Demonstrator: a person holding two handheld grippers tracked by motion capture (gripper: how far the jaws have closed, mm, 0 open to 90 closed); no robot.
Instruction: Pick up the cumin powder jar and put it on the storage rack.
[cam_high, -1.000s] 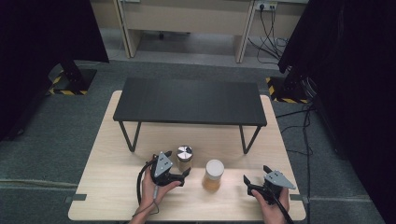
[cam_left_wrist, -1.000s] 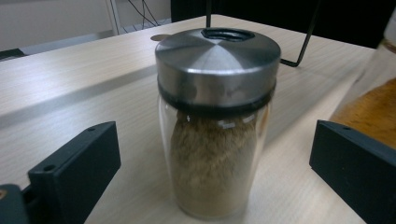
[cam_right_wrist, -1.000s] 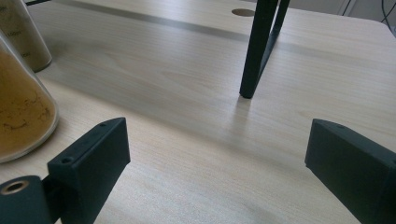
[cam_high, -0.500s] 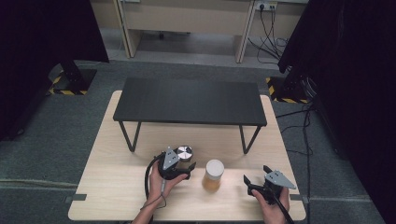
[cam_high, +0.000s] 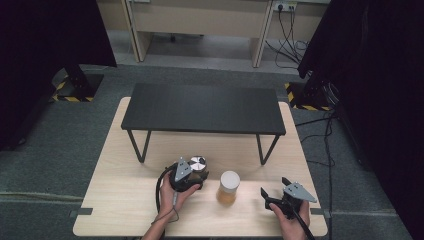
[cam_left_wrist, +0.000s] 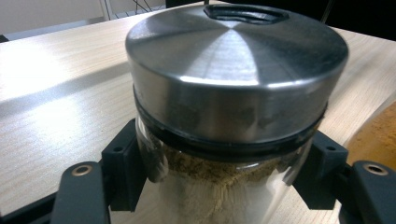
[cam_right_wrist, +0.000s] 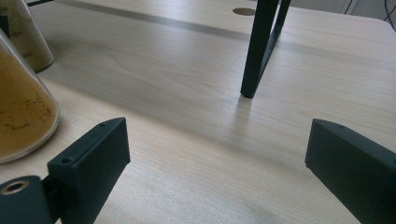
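Left gripper (cam_high: 192, 176): positioned at the near centre-left of the light wooden table (cam_high: 125, 200), carried in the person's left hand (cam_high: 172, 195). Its jaws have just been closing and now clamp the steel-lidded jar (cam_high: 198, 164) between them. In the left gripper view both black pads sit against the clear glass wall just below the lid's dark seal ring, one on each side. The jar stands upright on the table; it holds a pale greenish-brown powder, and its brushed metal lid (cam_left_wrist: 236, 56) is in place.

Just to the right of that jar, apart from it, stands a second jar with a white lid (cam_high: 229, 186), upright, holding orange-brown powder. Neither gripper touches it. In the right gripper view its rounded glass wall shows at the left edge.

Behind both jars, a low black shelf (cam_high: 202, 107) spans the far half of the table on thin black legs.

Right gripper (cam_high: 275, 192): near the table's near right corner, in the person's right hand (cam_high: 290, 222), well apart from the white-lidded jar. Its jaws stand wide with only bare tabletop between them; nothing is held
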